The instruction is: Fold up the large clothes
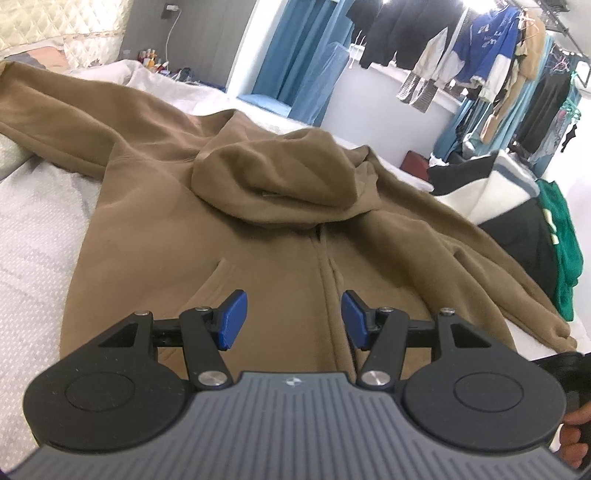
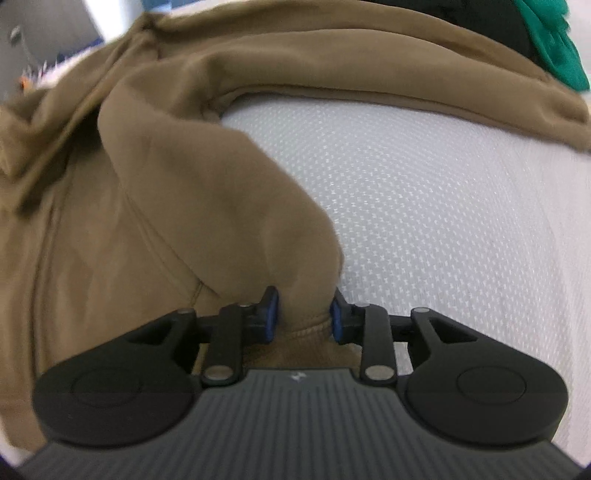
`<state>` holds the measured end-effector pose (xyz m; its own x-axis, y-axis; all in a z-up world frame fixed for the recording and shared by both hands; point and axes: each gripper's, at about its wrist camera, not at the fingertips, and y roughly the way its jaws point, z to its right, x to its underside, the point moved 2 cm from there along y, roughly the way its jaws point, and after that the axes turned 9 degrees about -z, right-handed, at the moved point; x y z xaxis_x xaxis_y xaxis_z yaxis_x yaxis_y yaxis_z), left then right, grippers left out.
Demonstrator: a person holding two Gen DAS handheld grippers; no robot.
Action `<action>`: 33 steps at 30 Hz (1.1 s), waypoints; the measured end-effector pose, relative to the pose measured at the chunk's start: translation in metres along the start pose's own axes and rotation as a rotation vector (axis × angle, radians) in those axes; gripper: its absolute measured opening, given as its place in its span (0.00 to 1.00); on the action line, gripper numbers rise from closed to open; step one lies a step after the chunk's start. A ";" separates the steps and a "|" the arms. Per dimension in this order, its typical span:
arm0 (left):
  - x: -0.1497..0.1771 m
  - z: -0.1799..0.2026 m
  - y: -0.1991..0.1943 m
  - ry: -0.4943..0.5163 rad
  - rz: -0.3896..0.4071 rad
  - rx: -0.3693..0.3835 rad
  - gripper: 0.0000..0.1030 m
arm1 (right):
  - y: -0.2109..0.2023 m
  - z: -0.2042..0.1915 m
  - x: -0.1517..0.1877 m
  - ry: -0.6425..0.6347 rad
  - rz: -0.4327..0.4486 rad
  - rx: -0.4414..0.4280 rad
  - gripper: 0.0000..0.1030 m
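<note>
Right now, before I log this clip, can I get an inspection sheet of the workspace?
Surface: white textured mattress cover, bare beside the garment.
Job's things: brown fleece zip hoodie lying front up, hood flopped over the chest, sleeves spread.
Clutter: green and black garments piled at the bed's edge.
Grippers: left gripper open above the hoodie's zip; right gripper shut on the hoodie's ribbed hem corner.
Cables: white cord on the far wall.
Surroundings: hanging clothes, blue curtains.
</note>
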<state>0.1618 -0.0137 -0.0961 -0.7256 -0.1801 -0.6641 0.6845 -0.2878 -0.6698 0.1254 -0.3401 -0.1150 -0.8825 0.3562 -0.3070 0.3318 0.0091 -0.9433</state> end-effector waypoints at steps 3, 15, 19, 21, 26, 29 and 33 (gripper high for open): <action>-0.003 0.001 -0.006 0.004 0.021 0.020 0.61 | -0.017 0.006 0.001 0.003 0.016 -0.035 0.38; -0.035 0.009 -0.009 0.012 0.055 0.043 0.64 | -0.066 0.005 -0.023 -0.008 0.159 -0.208 0.78; -0.067 0.006 -0.007 0.035 0.095 0.050 0.71 | -0.076 -0.022 -0.044 -0.047 0.214 -0.305 0.78; -0.085 -0.005 -0.004 -0.005 0.113 0.053 0.75 | -0.073 -0.040 -0.055 -0.044 0.212 -0.372 0.78; -0.111 -0.049 0.023 -0.187 0.124 0.086 0.84 | -0.055 -0.096 -0.084 -0.058 0.235 -0.510 0.78; -0.119 -0.076 0.048 -0.300 0.097 0.116 0.84 | -0.037 -0.115 -0.094 -0.024 0.212 -0.609 0.78; -0.121 -0.111 0.090 -0.430 0.044 0.132 0.84 | 0.004 -0.134 -0.110 0.039 0.164 -0.695 0.78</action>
<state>0.3189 0.0864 -0.1124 -0.6787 -0.5614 -0.4735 0.7205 -0.3840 -0.5774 0.2680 -0.2541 -0.0682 -0.7946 0.4374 -0.4211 0.6066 0.5410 -0.5826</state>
